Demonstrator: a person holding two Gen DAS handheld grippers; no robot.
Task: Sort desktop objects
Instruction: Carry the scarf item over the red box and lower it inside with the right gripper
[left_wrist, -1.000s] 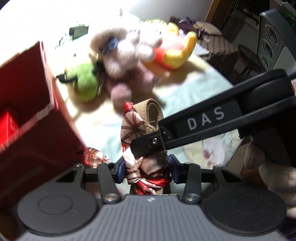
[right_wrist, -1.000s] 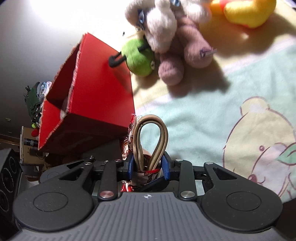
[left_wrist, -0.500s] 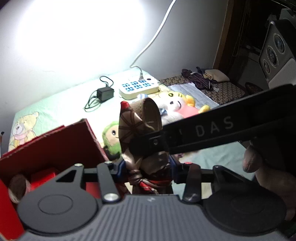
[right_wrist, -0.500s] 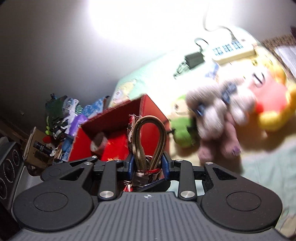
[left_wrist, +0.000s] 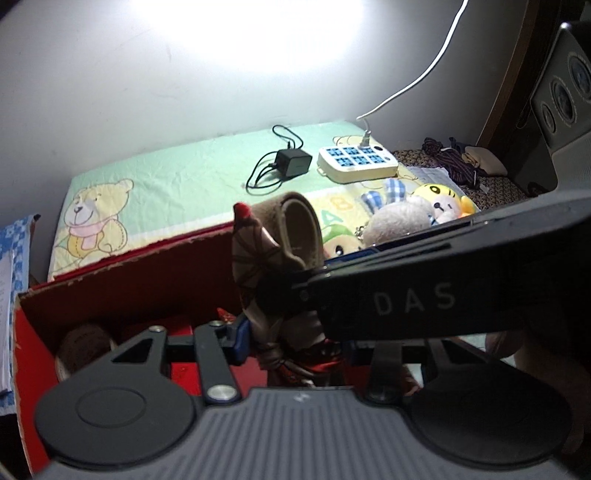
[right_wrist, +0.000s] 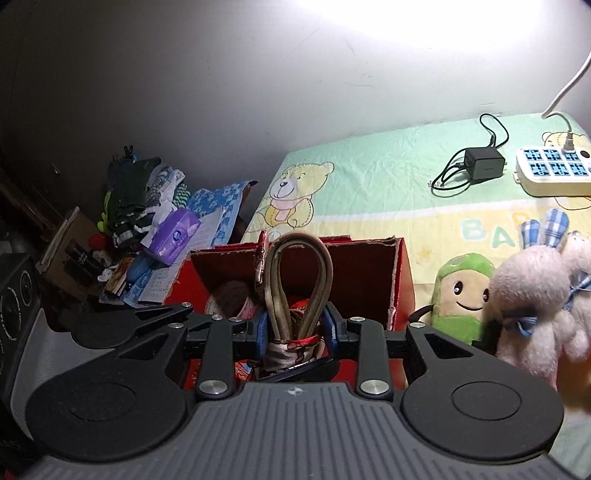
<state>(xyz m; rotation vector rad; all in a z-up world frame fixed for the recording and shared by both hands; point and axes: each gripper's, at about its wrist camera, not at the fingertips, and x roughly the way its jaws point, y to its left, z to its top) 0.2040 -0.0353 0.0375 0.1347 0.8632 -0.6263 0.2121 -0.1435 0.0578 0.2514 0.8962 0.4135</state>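
Observation:
Both grippers are shut on one thing: a tan looped strap with a red patterned scarf tied round it (left_wrist: 291, 236), also in the right wrist view (right_wrist: 301, 288). My left gripper (left_wrist: 295, 339) and my right gripper (right_wrist: 295, 328) hold it upright above the open red box (left_wrist: 122, 288), which also shows in the right wrist view (right_wrist: 369, 273). The right gripper's black body crosses the left wrist view. Inside the box lie a brown round thing (right_wrist: 231, 295) and red items.
The box stands on a green and yellow bear-print cloth (right_wrist: 369, 173). A green plush (right_wrist: 461, 295) and pink plush rabbits (right_wrist: 532, 306) sit right of the box. A black charger (right_wrist: 484, 166) and a white power strip (right_wrist: 554, 173) lie at the back. Clutter piles up left of the table.
Both grippers have lifted the strap from beside the box and tilted level; it now hangs over the box opening. The plush toys have slid to the right of the views.

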